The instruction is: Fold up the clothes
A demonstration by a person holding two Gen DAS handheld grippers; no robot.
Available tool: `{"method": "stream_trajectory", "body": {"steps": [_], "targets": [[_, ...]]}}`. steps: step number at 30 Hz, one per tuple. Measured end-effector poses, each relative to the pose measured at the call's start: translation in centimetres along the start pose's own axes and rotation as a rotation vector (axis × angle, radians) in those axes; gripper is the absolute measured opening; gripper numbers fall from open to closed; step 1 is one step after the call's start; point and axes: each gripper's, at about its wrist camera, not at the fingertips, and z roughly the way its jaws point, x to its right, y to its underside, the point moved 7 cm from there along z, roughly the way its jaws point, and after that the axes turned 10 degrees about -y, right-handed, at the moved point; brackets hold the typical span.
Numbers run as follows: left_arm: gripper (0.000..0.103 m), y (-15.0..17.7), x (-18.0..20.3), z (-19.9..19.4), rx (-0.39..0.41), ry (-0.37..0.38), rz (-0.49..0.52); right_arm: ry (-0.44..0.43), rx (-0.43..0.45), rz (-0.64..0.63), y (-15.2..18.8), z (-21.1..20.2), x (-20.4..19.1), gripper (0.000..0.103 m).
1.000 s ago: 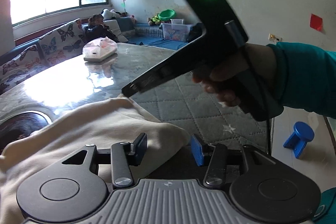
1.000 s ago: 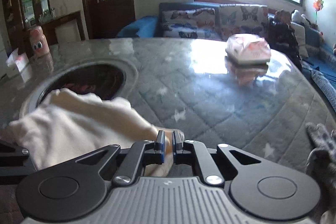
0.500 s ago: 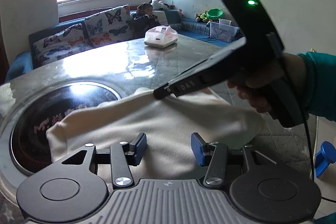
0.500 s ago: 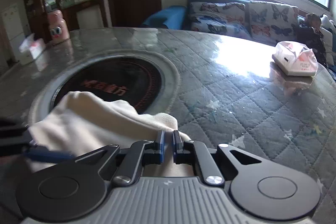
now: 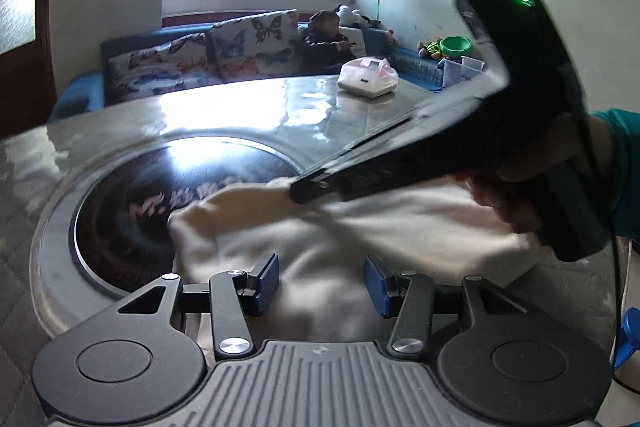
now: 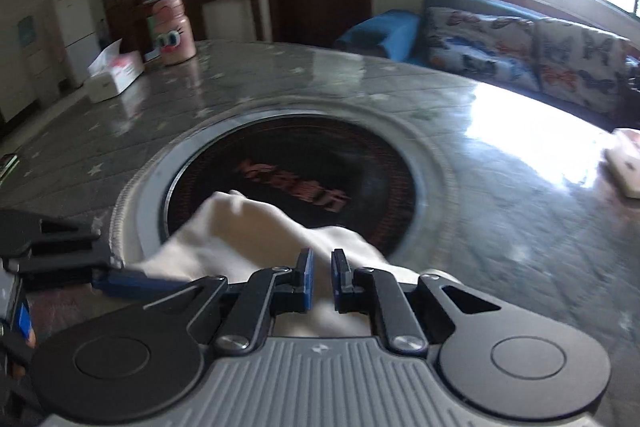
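A cream garment point(image 5: 320, 239) lies bunched on the grey quilted table, partly over the black round hob point(image 5: 132, 203). My left gripper point(image 5: 320, 281) is open just above the cloth, empty. My right gripper point(image 6: 321, 277) has its jaws slightly parted with the cream garment point(image 6: 248, 231) between and under them; it also shows in the left wrist view point(image 5: 304, 187), tip at the cloth's far edge. The left gripper's fingers point(image 6: 132, 283) show at the left in the right wrist view.
A pink-white tissue pack point(image 5: 368, 77) lies on the far side of the table. A pink bottle point(image 6: 174, 31) and a tissue box point(image 6: 114, 75) stand on the far left. A butterfly-print sofa point(image 5: 224, 55) is behind the table. A blue stool point(image 5: 628, 339) stands on the floor.
Both grippers have swung left over the table toward the hob, dragging the cream garment along. The right gripper's jaws have parted a little.
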Motion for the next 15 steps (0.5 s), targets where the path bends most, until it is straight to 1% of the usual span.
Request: {"method": "stream_trajectory", "body": {"steps": [2,5,9,13,15], "targets": [[0.051,0.4,-0.3,-0.2,-0.001,0.004,-0.011,-0.001,-0.013,-0.006,-0.3,1.1,-0.3,0.009],[0.051,0.3,-0.6,-0.6,0.008,0.005,-0.027,0.000,-0.006,-0.006,-1.0,1.5,-0.7,0.009],[0.051,0.3,-1.3,-0.8,0.012,0.004,-0.049,-0.039,0.011,-0.035,-1.9,1.4,-2.1,0.009],[0.051,0.4,-1.4,-0.9,0.007,0.003,-0.059,-0.039,-0.039,-0.061,-1.6,3.5,-2.5,0.009],[0.051,0.3,-1.4,-1.2,0.008,0.001,-0.061,-0.040,-0.032,-0.072,-1.9,3.4,-2.6,0.009]]}}
